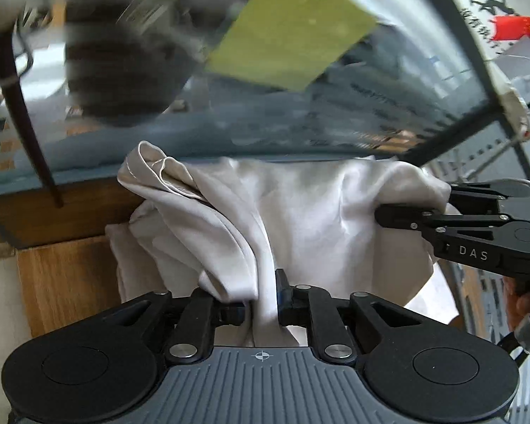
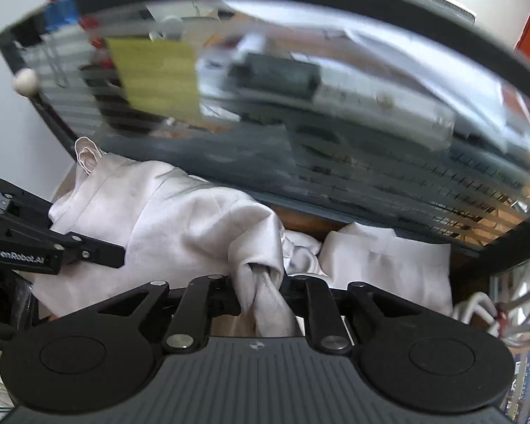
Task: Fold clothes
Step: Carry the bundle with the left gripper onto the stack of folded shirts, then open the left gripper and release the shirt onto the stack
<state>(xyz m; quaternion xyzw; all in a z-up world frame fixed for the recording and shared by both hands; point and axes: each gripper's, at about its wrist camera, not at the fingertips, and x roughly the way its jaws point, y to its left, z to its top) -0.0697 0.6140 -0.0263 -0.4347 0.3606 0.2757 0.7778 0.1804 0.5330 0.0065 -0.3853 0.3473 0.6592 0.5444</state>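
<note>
Item: pale satin garment [image 1: 300, 205], bunched and creased, hanging between two grippers in front of a glass-topped table [image 1: 388, 106]. It is lying flat nowhere; folds are running in several directions and one hemmed corner [image 1: 152, 166] is sticking up at the far left of the left wrist view. A second pale cloth [image 2: 388, 261] is lying on the wooden surface [image 1: 60, 275] below, at the right of the right wrist view; whether it is part of the same garment cannot be told.

Progress: judged early. No neat fold is showing. The garment is being carried bunched, so spreading, smoothing and every fold are still left to do.

Left gripper [image 1: 261, 304]: its jaws are standing only slightly apart, pinching a thick gathered strand of the cloth that is running up between them. In the right wrist view the same gripper [image 2: 122, 256] is showing at the left edge, its tips against the cloth.

Right gripper [image 2: 261, 296]: its jaws are likewise nearly together, pinching a twisted, rope-like wad of the garment. In the left wrist view it [image 1: 378, 212] is reaching in from the right, its tips buried in the cloth's right edge, with part of a hand [image 1: 523, 304] showing behind it.

Background: blurred in both views; a yellow-green sheet [image 1: 293, 31] is showing at or behind the glass.
</note>
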